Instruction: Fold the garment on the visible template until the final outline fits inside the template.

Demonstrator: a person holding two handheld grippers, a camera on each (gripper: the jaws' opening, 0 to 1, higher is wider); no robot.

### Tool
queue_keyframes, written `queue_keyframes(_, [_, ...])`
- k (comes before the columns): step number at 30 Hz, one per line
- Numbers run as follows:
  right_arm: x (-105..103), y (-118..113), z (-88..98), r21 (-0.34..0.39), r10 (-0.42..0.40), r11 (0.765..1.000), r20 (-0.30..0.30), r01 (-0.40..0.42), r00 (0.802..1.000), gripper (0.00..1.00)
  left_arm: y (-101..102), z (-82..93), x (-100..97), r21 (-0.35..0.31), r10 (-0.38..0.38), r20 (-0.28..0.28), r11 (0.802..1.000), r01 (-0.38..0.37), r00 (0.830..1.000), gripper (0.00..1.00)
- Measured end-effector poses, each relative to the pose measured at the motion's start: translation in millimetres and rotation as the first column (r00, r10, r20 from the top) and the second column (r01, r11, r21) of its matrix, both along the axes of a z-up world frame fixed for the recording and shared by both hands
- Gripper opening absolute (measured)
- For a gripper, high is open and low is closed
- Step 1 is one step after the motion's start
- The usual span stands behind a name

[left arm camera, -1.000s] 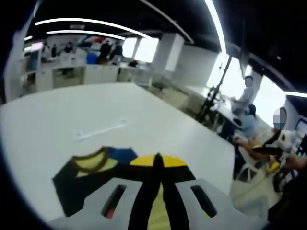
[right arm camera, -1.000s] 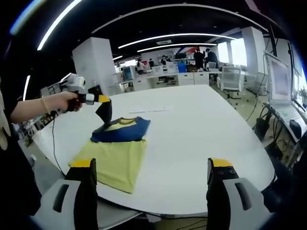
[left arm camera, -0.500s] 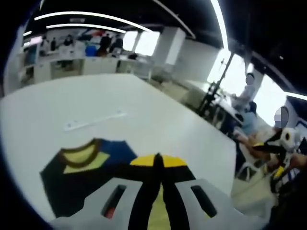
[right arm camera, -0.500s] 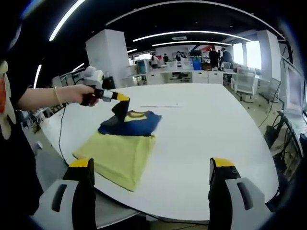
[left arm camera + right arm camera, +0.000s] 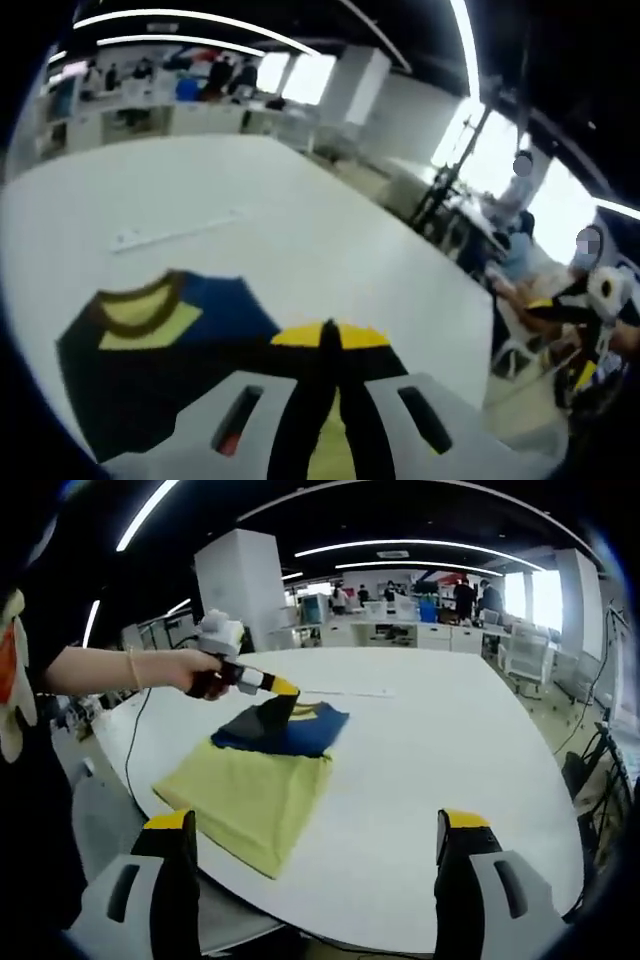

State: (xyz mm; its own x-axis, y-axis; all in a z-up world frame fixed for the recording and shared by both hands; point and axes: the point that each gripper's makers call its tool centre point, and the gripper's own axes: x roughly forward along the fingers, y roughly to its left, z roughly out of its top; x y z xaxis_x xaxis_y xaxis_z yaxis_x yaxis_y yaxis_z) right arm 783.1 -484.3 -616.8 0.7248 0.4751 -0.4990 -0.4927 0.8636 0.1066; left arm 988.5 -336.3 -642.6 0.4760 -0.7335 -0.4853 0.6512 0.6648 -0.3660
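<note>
I'm pinching a dark flap of the yellow-and-navy cotton T-shirt (image 5: 262, 780) with the left gripper (image 5: 283, 689) — jaws closed tight on the fabric, lifted at centre-left of the right gripper view so the fold can carry across. The shirt is lying on the round white table (image 5: 460, 750), left of centre. The right gripper (image 5: 316, 830) is hanging wide apart at frame bottom, gripping nothing — parked clear, I'd judge. Template outline: can't tell.

Left view hugs the garment (image 5: 150, 350); right view faces it from farther.
</note>
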Motion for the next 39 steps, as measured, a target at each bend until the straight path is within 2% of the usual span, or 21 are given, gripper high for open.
queue_keyframes(7, [1.9, -3.4, -5.3, -0.009, 0.0, 1.0, -0.015, 0.0, 1.0, 1.0, -9.4, -21.0, 5.3, 0.008, 0.021, -0.035, 1.0, -0.02, 0.999, 0.0])
queue_keyframes(14, [2.8, -7.1, -10.4, -0.006, -0.008, 1.0, -0.027, 0.008, 1.0, 1.0, -16.5, -45.7, 2.8, 0.05, 0.014, -0.06, 0.999, -0.011, 0.998, 0.0])
queue_keyframes(29, [-2.5, -20.8, -20.4, -0.013, -0.036, 0.999, -0.055, 0.035, 0.998, 1.0, -33.3, -76.3, 3.4, 0.067, 0.022, -0.112, 0.998, -0.014, 0.993, 0.0])
queue_keyframes(39, [-6.4, -22.2, -27.3, -0.018, -0.045, 0.999, -0.072, 0.043, 0.996, 1.0, -40.3, -87.2, 6.2, 0.072, 0.037, -0.117, 0.997, -0.028, 0.992, 0.02])
